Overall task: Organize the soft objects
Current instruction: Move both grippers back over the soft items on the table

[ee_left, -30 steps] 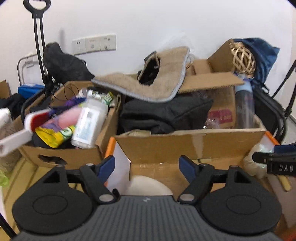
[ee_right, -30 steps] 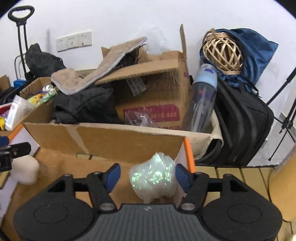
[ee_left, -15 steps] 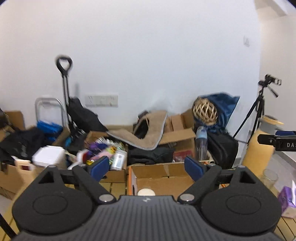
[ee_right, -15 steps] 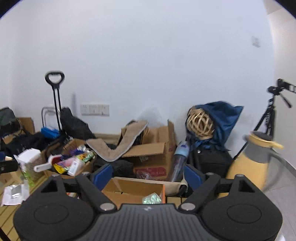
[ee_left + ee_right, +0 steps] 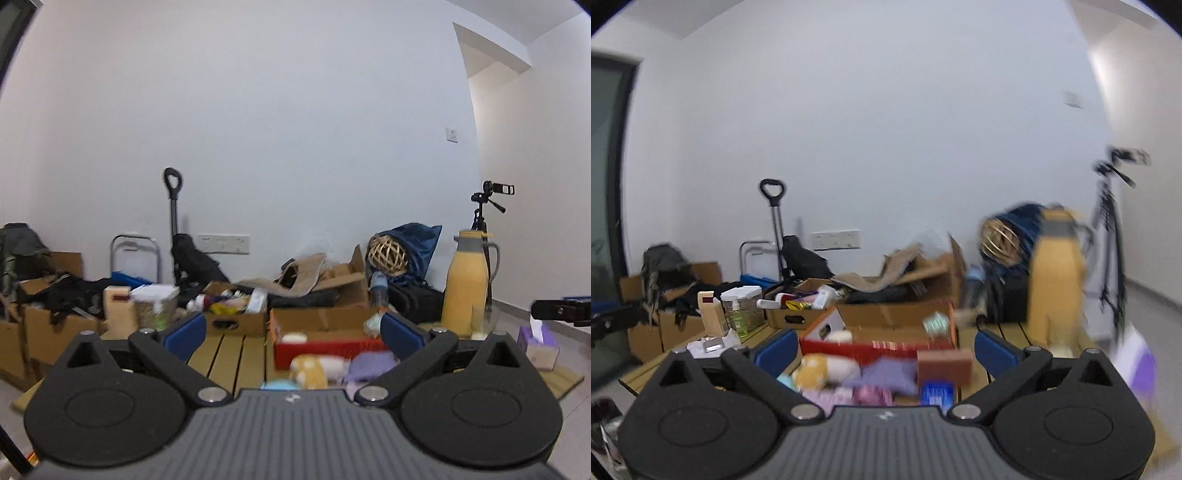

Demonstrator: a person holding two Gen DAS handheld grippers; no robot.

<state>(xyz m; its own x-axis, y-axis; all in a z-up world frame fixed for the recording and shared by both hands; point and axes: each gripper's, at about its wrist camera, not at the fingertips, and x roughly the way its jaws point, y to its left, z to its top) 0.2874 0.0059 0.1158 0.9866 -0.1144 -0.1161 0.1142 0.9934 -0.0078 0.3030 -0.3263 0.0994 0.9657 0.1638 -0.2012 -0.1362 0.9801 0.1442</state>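
The left gripper [image 5: 291, 332] has just been opening its jaws and now has them spread as wide as they go, with nothing held between the blue pads [image 5: 184, 332]. The right gripper [image 5: 882, 347] has likewise just been opening and stands fully wide and empty. Both point nearly level across a slatted table [image 5: 236, 354] toward the white wall.

The landmark is the open box [image 5: 875, 347] with a red front wall, in the middle of the table. Inside it, at the far side, lie a cream lump [image 5: 842, 336] to the left and a pale green shiny wad [image 5: 936, 323] to the right. In front of the box, nearer the grippers, soft toys lie in a blurred heap: a yellow plush [image 5: 812, 374], a purple piece [image 5: 890, 374], something pink [image 5: 868, 395]. A brown block [image 5: 943, 363] and a blue pack [image 5: 936, 393] sit at the heap's right side. To the right of the box stands a yellow jug [image 5: 465, 288]; behind it are more cartons [image 5: 236, 317] full of clutter.
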